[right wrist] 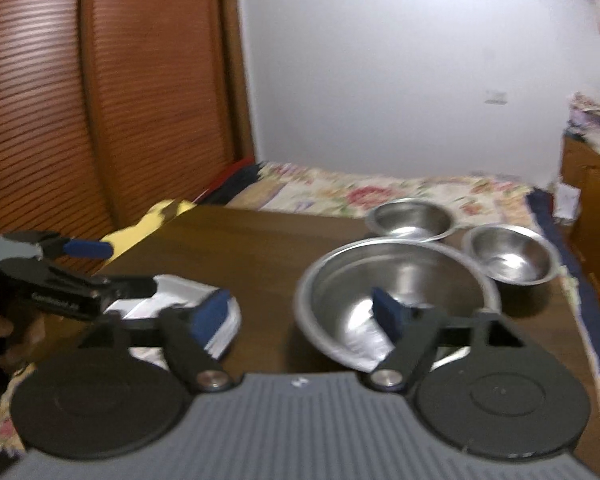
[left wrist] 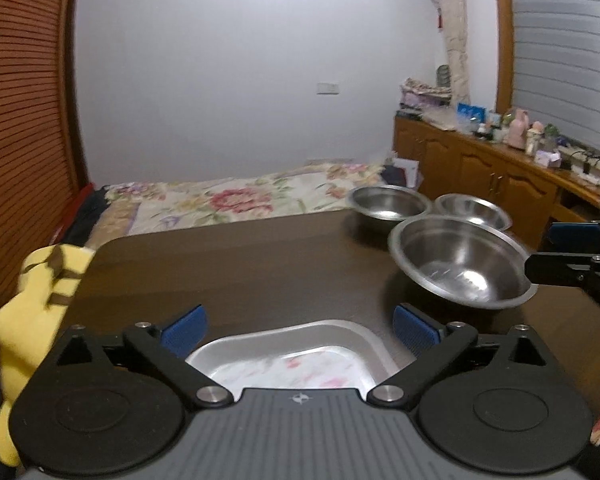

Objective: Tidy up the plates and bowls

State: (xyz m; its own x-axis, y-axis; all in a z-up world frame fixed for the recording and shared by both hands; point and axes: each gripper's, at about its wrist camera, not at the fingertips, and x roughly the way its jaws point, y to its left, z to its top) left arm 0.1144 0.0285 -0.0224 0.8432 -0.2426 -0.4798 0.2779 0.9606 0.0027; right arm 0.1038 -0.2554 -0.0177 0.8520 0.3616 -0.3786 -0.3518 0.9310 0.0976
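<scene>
The left gripper (left wrist: 300, 326) stood with jaws wide apart over a square metal plate (left wrist: 284, 360) at the frame's bottom centre. The right gripper (right wrist: 302, 312) also gaped, one pad inside the large steel bowl (right wrist: 396, 280) at centre right. Two smaller steel bowls (right wrist: 412, 218) (right wrist: 510, 256) sat beyond on the dark wooden table (right wrist: 252, 248).
</scene>
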